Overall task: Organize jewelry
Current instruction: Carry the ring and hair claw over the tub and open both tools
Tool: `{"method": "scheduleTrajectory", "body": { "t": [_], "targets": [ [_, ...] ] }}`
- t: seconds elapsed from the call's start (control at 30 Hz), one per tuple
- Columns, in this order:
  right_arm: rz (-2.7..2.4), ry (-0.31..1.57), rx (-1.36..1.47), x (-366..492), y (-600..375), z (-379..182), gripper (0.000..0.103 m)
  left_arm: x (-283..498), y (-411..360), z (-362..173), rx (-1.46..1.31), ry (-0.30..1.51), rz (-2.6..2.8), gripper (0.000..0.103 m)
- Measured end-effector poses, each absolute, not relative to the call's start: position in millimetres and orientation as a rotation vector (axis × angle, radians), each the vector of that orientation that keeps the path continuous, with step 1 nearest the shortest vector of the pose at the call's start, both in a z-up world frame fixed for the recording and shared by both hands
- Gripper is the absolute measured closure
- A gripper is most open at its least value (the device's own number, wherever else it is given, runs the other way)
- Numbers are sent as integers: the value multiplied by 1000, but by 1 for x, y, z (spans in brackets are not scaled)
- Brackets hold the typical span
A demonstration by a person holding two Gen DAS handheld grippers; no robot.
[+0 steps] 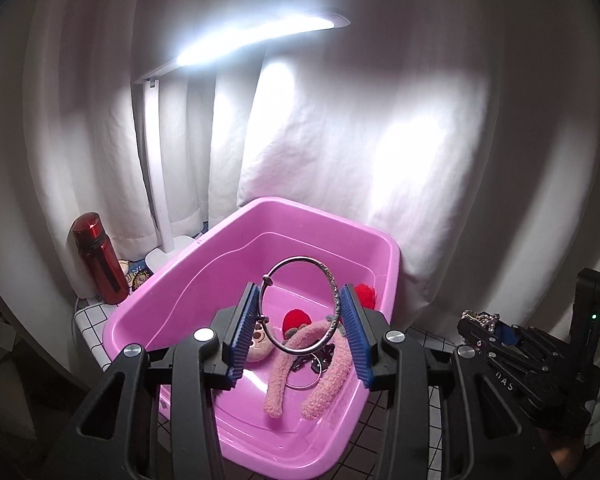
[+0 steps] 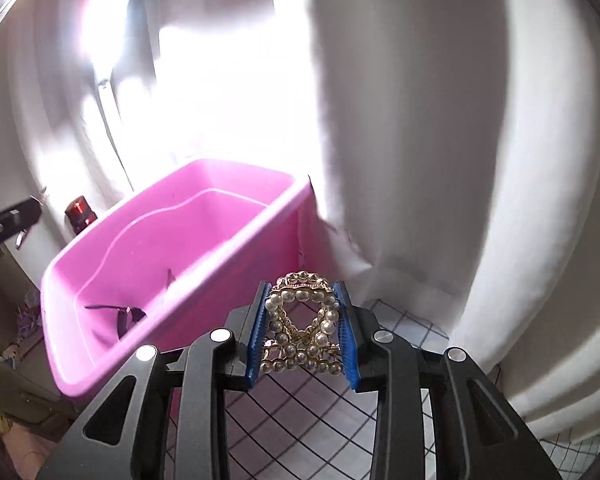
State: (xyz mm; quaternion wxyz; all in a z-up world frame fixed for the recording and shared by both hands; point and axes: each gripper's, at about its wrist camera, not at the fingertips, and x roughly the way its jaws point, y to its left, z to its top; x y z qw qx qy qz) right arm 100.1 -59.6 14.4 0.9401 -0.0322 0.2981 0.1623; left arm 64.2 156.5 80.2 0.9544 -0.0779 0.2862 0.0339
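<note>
My left gripper [image 1: 300,300] has its blue pads [image 1: 243,334] partly closed on a silver bangle [image 1: 300,308]. The ring stands upright between them, each side pressed by a pad, and it hangs above the open pink tub [image 1: 147,312]. Looking through the bangle and down into the tub, I see a pink plush toy [image 1: 300,372] with long limbs lying on the bottom, two red pom-poms [image 1: 295,318] by it, and a thin metal ring [image 1: 312,376] among its limbs. A red bottle [image 1: 97,258] stands on the gridded tabletop [image 1: 420,334] to the left of the tub, beside the base of a lit white desk lamp [image 1: 255,42]. White curtains [image 1: 420,140] close off the back.

My right gripper [image 2: 302,330] is narrowed onto a gold hair clip set with pearls [image 2: 300,328]. Both pads touch its sides, so the clip is held, and it sits in the air over the gridded tabletop, just to the right of the tub's near wall and outside it. This view is blurred. In the left camera the same gripper [image 1: 484,322] shows low on the right, with the pearl clip [image 1: 480,317] at its tip, well apart from the bangle.
</note>
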Motion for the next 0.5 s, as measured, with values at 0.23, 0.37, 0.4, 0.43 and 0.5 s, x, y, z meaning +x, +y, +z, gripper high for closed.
{"method": "scheduleTrajectory", "body": {
  "t": [0.23,0.37,0.4,0.43,0.5],
  "targets": [
    [447,550,-56,117,2,56,72,99,197,75,-160,606,120,62],
    [499,576,-75,137,41,53,72,119,215,60,-141,640,143,62],
    [510,592,-82,144,51,49,72,123,219,55,-143,653,148,62],
    [516,605,-86,150,59,44,72,128,222,51,-140,667,152,62],
    [520,642,-98,163,73,34,72,136,227,41,-137,694,164,62]
  ]
}}
